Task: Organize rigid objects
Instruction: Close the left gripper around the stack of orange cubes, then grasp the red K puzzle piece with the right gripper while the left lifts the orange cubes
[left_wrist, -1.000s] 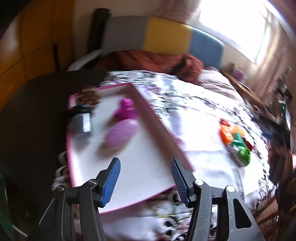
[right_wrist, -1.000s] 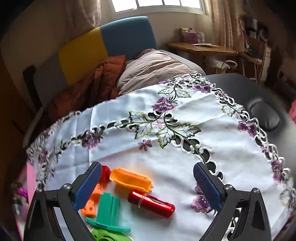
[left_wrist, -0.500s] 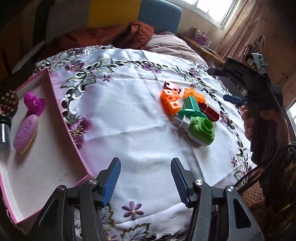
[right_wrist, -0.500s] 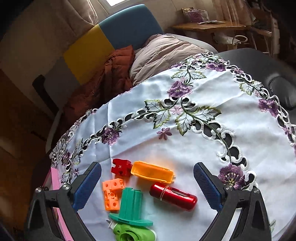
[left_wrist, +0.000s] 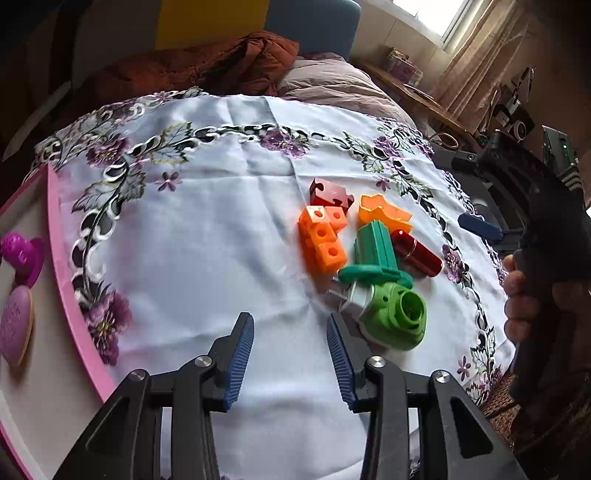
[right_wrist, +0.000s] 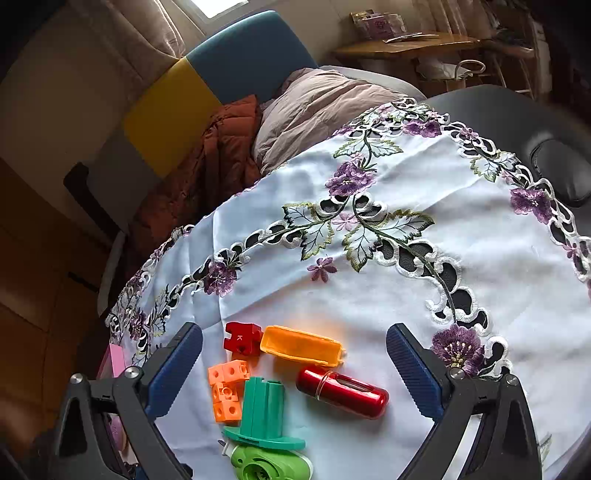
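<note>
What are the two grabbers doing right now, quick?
Left gripper: jaws closing, nothing between them, above bare tablecloth.
Right gripper: wide open, holding nothing.

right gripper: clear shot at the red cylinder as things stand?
Probably yes. The right gripper is open above the red cylinder, which lies free on the tablecloth; the orange tray sits close behind and might get nudged.

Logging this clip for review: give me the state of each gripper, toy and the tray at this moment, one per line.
left gripper: closing, nothing between its fingers
right gripper: open wide, empty, over the toys
red capsule: lying on its side
orange trough: lying on the cloth, open side up
orange cubes: joined together
green reel: on the cloth, touching the teal piece
pink tray: holds purple toys
</note>
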